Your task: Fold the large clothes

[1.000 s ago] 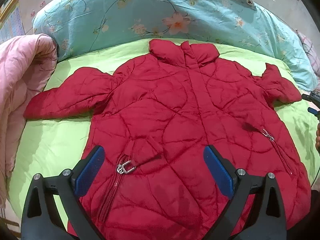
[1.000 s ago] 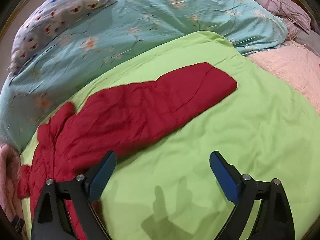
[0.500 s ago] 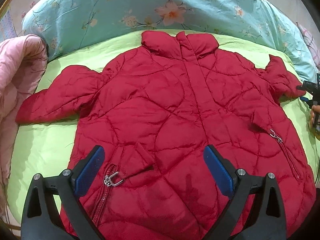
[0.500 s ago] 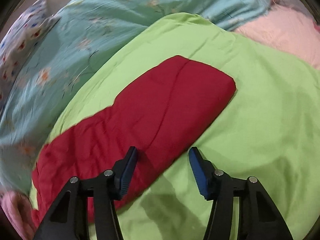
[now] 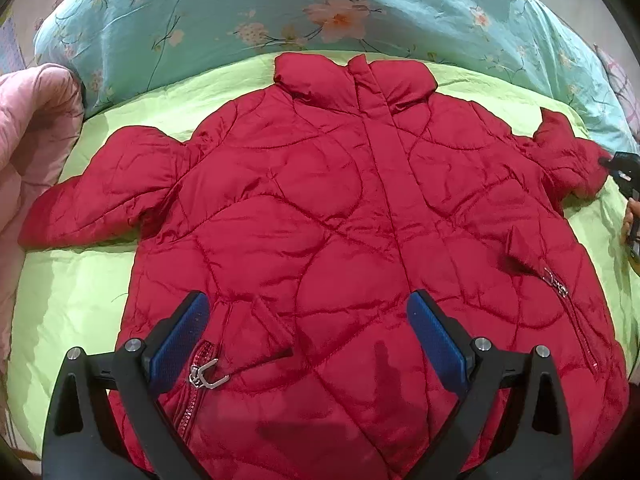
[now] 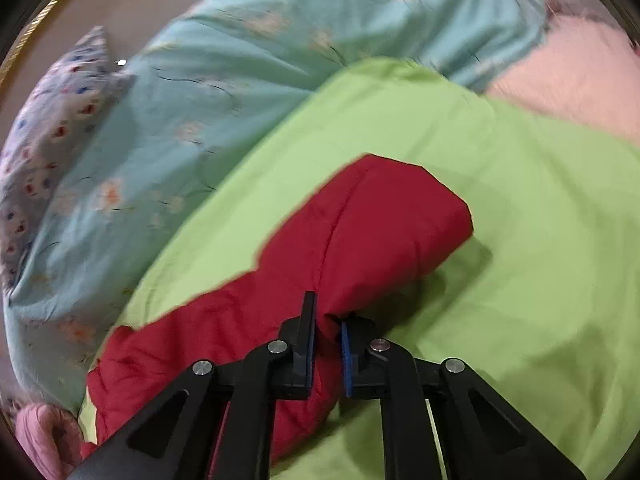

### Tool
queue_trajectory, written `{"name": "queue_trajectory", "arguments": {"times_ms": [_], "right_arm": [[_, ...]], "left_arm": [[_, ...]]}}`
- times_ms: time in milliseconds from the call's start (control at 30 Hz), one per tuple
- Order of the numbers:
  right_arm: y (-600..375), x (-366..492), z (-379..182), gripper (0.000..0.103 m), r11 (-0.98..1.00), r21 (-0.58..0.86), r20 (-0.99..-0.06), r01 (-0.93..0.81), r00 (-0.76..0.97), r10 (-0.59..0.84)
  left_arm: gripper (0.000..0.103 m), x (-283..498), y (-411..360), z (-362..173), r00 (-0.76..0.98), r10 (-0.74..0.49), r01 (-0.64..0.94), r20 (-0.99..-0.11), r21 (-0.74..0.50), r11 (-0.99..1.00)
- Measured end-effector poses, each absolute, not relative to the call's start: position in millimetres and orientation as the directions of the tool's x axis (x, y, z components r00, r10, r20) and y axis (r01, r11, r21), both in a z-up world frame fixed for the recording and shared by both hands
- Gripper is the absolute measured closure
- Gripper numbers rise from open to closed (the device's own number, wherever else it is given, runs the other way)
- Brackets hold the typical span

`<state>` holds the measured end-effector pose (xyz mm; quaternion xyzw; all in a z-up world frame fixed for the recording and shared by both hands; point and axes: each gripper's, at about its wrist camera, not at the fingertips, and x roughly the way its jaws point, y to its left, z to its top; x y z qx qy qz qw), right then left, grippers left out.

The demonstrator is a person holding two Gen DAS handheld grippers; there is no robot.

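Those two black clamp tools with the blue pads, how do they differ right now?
The left gripper is open, its blue pads wide apart above the red jacket, holding nothing. The right gripper has just been closing and now pinches a fold of the jacket's sleeve. The left one is over the jacket's lower front near a pocket zipper; the right one is out at the sleeve on the green sheet. Both have black arms and point down at the jacket.

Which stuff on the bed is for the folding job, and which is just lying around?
For the job:
- red jacket, spread flat on the green sheet
- its sleeve
- right claw, pinching that sleeve
- left claw, open above the jacket's hem

Just lying about:
- blue flowery quilt
- pink blanket
- spotted pillow
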<state>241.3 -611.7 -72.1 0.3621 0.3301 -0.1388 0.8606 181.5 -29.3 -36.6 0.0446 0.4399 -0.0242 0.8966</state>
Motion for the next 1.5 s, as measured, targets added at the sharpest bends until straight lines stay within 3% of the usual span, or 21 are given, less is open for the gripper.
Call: {"name": "queue_trajectory", "arguments": {"times_ms": [233,467,700,1067,1500], "right_arm": [[-561,242,-15,0.095,0.792,0.523,-0.570,0.315,0.820,0.050],[-474,252,24,0.095,0.805,0.591,-0.453,0.046,0.845,0.284],[-376,262,40,0.095,0.792,0.592,-0.409,-0.148,0.792,0.453],[-229,287,18,0.095,0.745,0.573,-0.477,-0.342,0.600,0.642],[-114,275,-51,0.093,0.765,0.467,-0.637,-0.444,0.431,0.639]], "left_arm": [[0.003,186,-17,-36,0.608,-0.020,0.055,-0.794,0.017,0.998],[0.003,192,13,-40,0.587,-0.051,0.006,-0.808,-0.059,0.998],[0.003,188,38,-35,0.600,-0.071,-0.026,-0.797,-0.108,0.994],[0.003,185,80,-32,0.608,-0.110,-0.076,-0.786,-0.195,0.978],[0.003,221,106,-22,0.612,-0.250,-0.051,-0.750,-0.353,0.934]]}}
